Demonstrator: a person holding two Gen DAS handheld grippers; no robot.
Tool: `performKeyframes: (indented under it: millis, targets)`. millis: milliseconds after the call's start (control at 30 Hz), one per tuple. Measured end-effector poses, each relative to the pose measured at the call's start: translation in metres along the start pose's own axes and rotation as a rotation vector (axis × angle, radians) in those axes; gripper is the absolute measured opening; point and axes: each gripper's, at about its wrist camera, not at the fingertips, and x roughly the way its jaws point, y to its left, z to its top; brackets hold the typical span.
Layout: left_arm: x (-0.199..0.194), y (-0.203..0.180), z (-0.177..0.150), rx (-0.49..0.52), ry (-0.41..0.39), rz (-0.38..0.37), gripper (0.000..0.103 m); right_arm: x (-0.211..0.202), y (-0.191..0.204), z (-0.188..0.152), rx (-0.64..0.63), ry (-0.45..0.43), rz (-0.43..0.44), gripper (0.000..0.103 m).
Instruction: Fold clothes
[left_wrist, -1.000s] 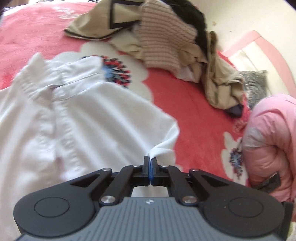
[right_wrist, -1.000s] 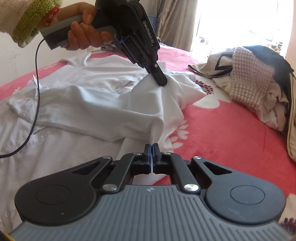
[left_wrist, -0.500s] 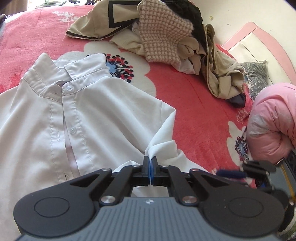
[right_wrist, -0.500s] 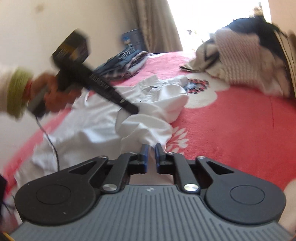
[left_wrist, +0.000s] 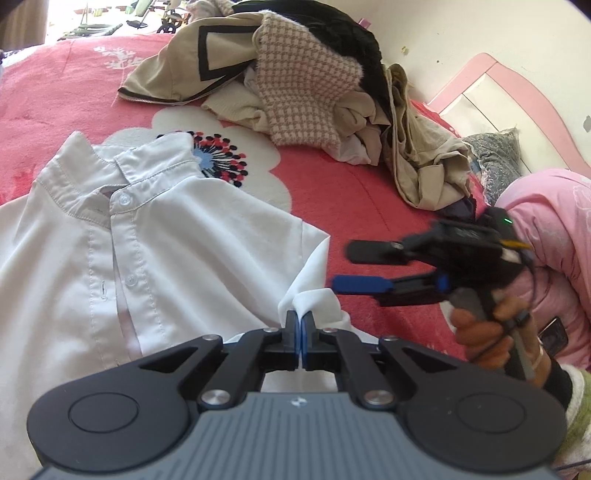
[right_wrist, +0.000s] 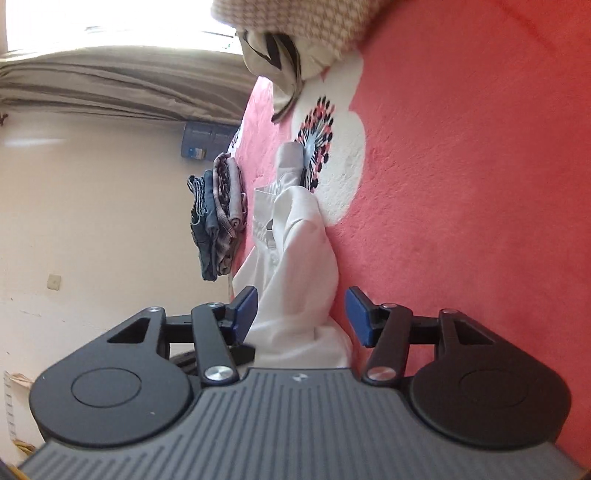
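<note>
A white button-up shirt (left_wrist: 155, 251) lies spread on the red floral blanket (left_wrist: 351, 192), collar toward the far side. My left gripper (left_wrist: 299, 326) is shut on a bunched fold at the shirt's right edge. My right gripper (left_wrist: 352, 267), held in a hand, hovers just right of that fold, rolled onto its side with one finger above the other. Its jaws are opening. In the right wrist view the shirt (right_wrist: 299, 258) runs between the blue pads (right_wrist: 245, 306) of the right gripper (right_wrist: 301, 314), and neither pad presses on it.
A heap of unfolded clothes (left_wrist: 306, 92) lies at the far side of the bed. A pink padded jacket (left_wrist: 550, 229) and a pink headboard (left_wrist: 517, 85) are on the right. Folded jeans and plaid garments (right_wrist: 218, 214) are stacked near the wall.
My right gripper let go, rolled onto its side, and swung in beside the shirt's right edge with its jaws spreading. The left gripper kept its hold on the fold.
</note>
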Motion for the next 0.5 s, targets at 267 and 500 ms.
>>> performKeyframes:
  millis: [267, 500]
  targets:
    - [0.005, -0.013, 0.002, 0.081, 0.033, 0.028, 0.023, 0.027, 0.035, 0.019, -0.105, -0.057, 0.080, 0.003]
    - [0.002, -0.029, 0.030, 0.119, -0.067, 0.056, 0.055, 0.032, 0.078, 0.017, -0.332, -0.094, -0.004, 0.003]
